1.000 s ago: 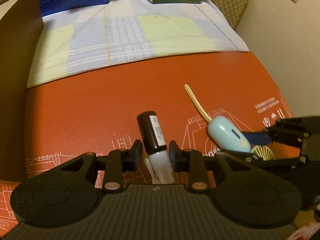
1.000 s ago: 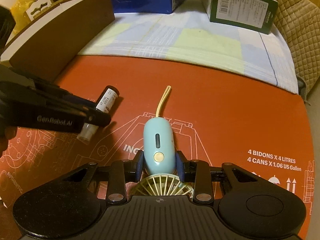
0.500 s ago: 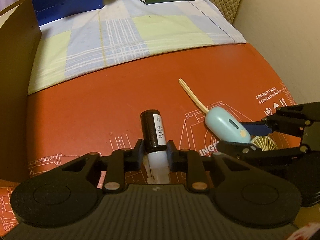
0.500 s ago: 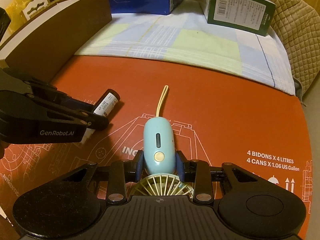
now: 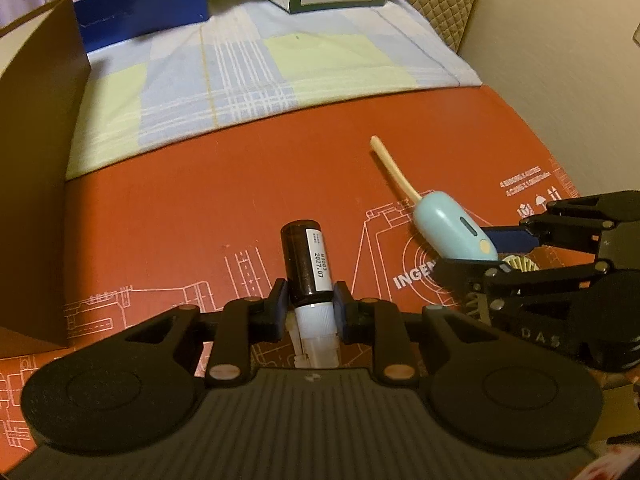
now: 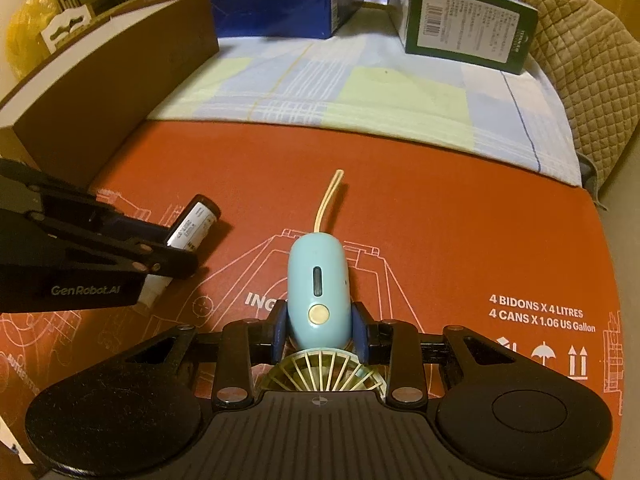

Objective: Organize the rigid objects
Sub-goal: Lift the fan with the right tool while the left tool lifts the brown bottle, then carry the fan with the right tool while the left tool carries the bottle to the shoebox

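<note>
Left gripper [image 5: 308, 302] has just closed onto the dark bottle [image 5: 306, 264] on the red sheet [image 5: 180, 216], white cap half hidden; label reads "2027.07". Right gripper [image 6: 320, 330] clamps the blue fan [image 6: 318, 284], blades cut off; sheet reads "4 BIDONS X 4 LITRES".

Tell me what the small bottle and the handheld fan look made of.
Bottle: dark brown, glossy body, glass or hard plastic, I can't tell; paper label; white matte plastic cap. Fan: smooth pale-blue moulded plastic handle, cream ribbed plastic grille, soft-looking cream strap.
</note>
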The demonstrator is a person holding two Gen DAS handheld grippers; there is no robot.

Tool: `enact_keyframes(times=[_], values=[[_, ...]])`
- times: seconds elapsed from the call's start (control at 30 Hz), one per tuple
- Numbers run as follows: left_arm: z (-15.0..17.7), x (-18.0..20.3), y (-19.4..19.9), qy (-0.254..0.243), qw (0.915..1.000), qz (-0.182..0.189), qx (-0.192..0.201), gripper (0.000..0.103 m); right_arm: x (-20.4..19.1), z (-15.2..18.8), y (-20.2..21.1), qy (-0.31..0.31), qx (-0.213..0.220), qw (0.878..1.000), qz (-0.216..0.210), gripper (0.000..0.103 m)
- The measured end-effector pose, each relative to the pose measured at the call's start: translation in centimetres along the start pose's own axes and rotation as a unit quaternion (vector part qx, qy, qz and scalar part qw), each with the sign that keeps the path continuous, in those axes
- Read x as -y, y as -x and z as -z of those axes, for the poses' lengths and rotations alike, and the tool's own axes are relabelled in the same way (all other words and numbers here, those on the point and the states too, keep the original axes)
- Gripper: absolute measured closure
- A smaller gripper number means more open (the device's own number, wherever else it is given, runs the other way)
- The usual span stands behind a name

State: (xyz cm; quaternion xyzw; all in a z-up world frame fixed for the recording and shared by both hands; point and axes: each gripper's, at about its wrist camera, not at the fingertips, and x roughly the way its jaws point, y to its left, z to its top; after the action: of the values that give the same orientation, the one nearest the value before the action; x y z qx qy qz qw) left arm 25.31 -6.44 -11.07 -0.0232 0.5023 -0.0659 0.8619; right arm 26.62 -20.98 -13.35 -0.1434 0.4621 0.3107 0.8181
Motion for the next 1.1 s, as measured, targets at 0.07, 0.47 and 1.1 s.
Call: enact_keyframes(times=[0.07,0.47,1.1], values=[[0.1,-0.1,0.7,0.000,1.0000,0.002,0.009,0.084,0.0,0.0,0.6,-0.008,0.010,1.000,-0.004,0.073],[-0.8,-0.5,5.7,-0.002,0.9974,0.004,0.073,0.084,-1.8,-1.6,4.2,-0.017,0.077,0.997,-0.024,0.073],[-1.4,-7.2,14.6,0.025,0.9834,-0.038,0.176,0.083,-9.4,-8.5,8.9,0.021,0.175,0.981,-0.087,0.073]])
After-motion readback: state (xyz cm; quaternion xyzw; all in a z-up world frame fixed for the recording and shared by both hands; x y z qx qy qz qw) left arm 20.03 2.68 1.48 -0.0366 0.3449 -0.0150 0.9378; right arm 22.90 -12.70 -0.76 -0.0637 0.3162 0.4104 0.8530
